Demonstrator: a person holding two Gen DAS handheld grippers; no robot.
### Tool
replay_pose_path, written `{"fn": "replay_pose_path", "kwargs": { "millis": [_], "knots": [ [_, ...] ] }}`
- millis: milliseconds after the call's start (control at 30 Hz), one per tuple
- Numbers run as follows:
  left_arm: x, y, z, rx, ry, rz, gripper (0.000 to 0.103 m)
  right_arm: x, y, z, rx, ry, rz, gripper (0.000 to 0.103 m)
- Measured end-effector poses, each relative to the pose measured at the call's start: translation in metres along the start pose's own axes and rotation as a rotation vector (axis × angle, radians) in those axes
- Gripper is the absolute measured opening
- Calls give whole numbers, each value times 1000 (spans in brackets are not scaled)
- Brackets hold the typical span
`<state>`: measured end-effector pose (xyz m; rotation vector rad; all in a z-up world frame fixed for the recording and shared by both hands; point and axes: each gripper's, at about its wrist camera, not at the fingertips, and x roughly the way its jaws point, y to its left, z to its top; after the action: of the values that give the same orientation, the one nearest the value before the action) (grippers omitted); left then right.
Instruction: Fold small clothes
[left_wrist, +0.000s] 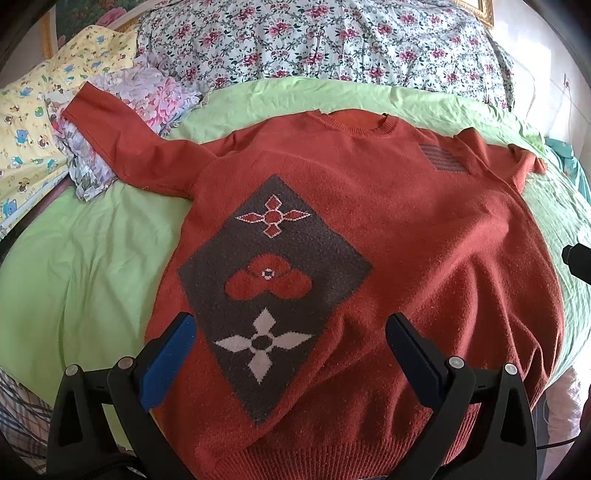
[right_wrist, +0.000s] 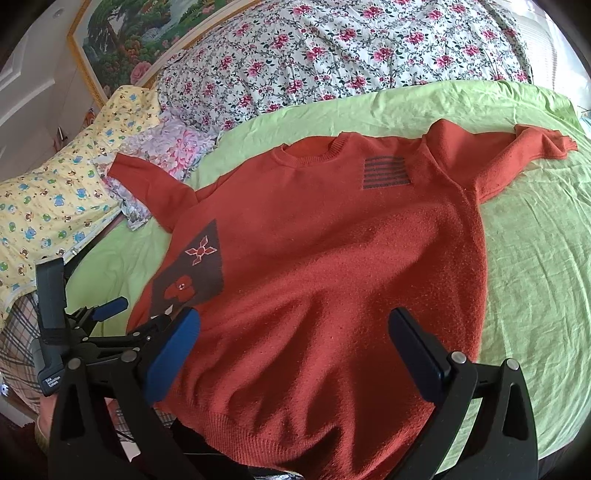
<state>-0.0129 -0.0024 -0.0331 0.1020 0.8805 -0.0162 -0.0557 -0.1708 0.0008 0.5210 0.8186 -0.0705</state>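
rust-red knitted sweater with a grey diamond flower panel (left_wrist: 369, 236) lies flat, front up, sleeves spread, on the light green bedsheet (left_wrist: 81, 258) | left gripper (left_wrist: 291, 347) jaws spread, empty, over hem | right gripper (right_wrist: 295, 343) likewise released

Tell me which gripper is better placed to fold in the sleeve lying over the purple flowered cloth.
Probably left. The left gripper, open, hovers over the sweater's diamond side, nearer that sleeve; the right gripper sits farther across.
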Motion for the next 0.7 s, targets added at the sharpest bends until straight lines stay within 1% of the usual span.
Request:
{"fn": "replay_pose_path", "kwargs": {
  "millis": [533,700],
  "knots": [
    [8,-2,3,3,20,-7,102,2,6,1,13,-4,8,102],
    [16,-1,5,-3,37,-23,102,8,-4,6,42,-2,15,102]
  ]
}}
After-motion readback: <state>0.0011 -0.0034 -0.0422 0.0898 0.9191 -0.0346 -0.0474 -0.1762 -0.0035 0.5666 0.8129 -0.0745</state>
